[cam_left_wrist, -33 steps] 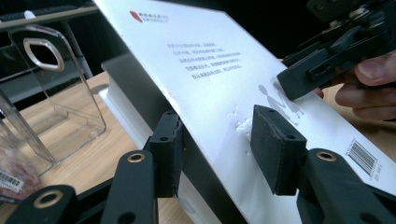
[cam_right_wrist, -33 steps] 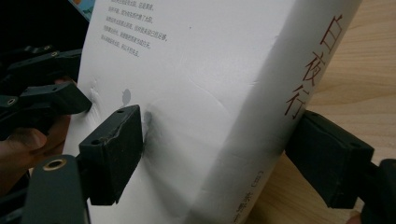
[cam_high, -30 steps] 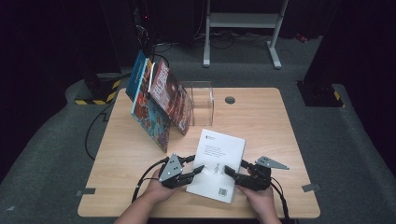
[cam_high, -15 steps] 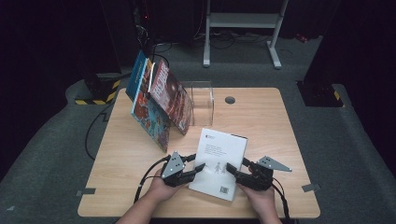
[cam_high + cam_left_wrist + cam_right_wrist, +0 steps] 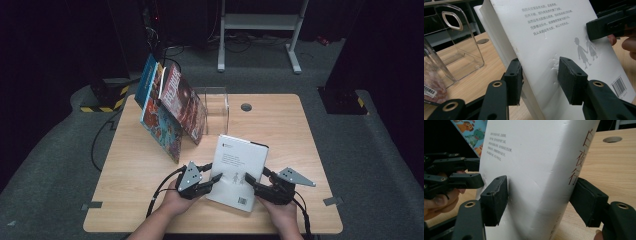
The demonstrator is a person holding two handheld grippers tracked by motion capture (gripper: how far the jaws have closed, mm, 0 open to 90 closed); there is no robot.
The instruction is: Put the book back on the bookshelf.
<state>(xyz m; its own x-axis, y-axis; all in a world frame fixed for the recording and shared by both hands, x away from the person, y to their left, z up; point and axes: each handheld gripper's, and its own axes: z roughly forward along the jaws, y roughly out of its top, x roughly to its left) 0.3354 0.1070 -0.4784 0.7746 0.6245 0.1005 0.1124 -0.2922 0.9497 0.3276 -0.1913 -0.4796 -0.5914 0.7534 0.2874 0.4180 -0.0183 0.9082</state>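
Dark floor surrounds the wooden table (image 5: 280, 125). My left tongs (image 5: 209, 183) and right tongs (image 5: 254, 183), just closing, clamp the white book (image 5: 239, 167) near its front edge. Lift begun; the clear stand (image 5: 216, 105) at the back awaits, I judge.

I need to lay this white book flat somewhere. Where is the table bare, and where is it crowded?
Bare wood lies on the table's right side, between the white book and the right edge, below the round hole. A smaller patch lies front left, under the leaning books. The back left is crowded by those books and the clear stand.
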